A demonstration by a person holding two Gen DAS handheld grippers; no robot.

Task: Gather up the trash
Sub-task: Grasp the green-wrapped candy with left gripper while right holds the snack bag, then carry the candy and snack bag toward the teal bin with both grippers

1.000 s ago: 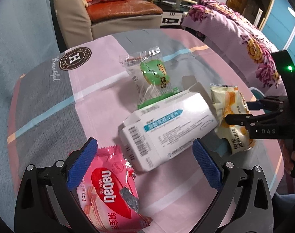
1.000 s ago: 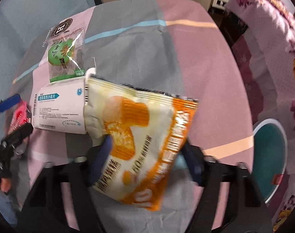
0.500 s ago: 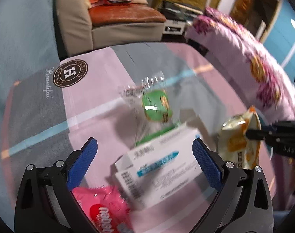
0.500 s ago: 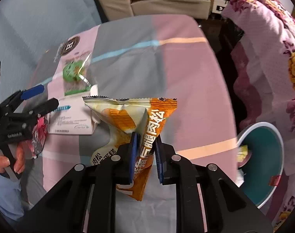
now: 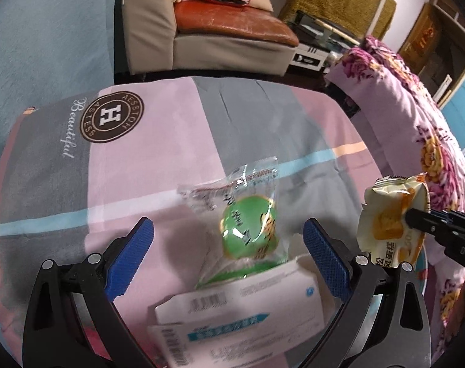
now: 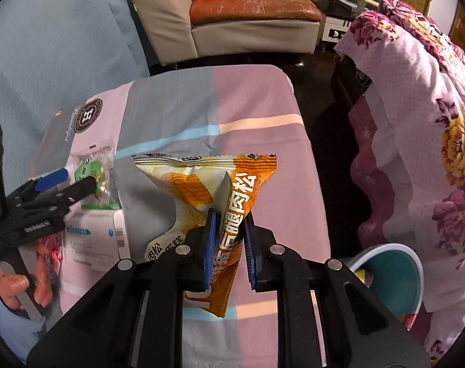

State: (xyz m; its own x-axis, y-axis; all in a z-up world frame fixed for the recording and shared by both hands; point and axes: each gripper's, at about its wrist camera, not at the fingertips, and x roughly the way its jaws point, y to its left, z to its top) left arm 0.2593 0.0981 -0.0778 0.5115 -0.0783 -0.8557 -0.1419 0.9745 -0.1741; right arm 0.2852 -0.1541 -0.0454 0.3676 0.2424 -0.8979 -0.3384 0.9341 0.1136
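The crinkled orange-and-cream foil snack wrapper (image 6: 201, 196) hangs above the cloth-covered worktop (image 6: 263, 141), pinched low by the closed right gripper (image 6: 227, 239). The thin film could slip free short of the teal plastic bin (image 6: 388, 279). The left gripper (image 5: 229, 260) hovers open, holding nothing. On the worktop lie one clear wrapper with a green disc (image 5: 247, 233) and one white cardboard box (image 5: 241, 316): three pieces counted, one bin.

Black claw (image 6: 227, 239) frames, ridged blue pads (image 6: 208, 245), silver screws, "DAS" lettering.
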